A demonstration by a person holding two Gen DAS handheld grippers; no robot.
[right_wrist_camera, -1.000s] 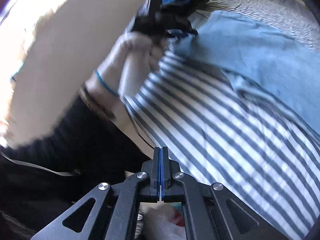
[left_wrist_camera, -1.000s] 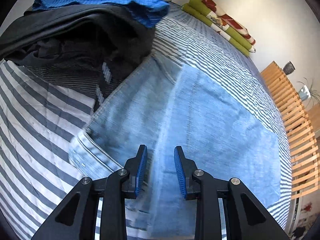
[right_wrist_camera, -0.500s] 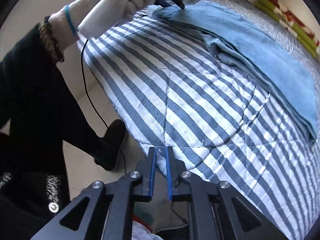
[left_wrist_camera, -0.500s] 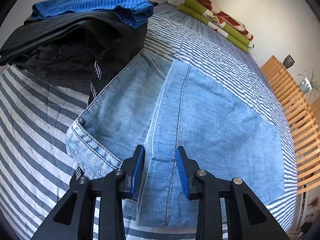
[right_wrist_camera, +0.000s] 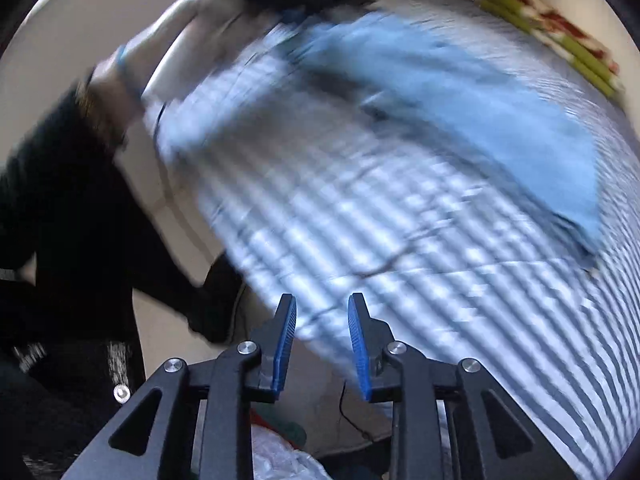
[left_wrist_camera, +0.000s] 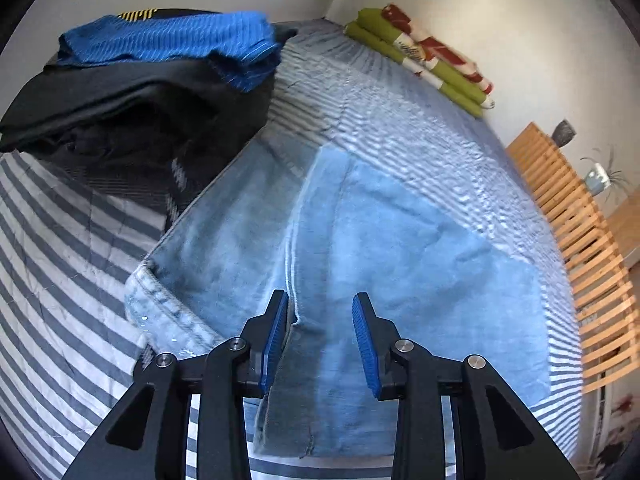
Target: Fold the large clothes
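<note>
Jeans lie folded on the striped bedcover, directly ahead of and under the left gripper; waistband just left of its left finger. Left gripper partly open, pads apart above the denim, gripping nothing. Pile of dark clothes with a blue striped garment on top sits beyond the jeans, up-left of that gripper. No containers in view.

Right gripper: jaws have just been opening from fully closed; now partly open, nothing between them. Its view is motion-blurred; bed edge lies ahead, jeans far ahead to the right. Versus a second ago, left view sits slightly higher, jeans unmoved.
</note>
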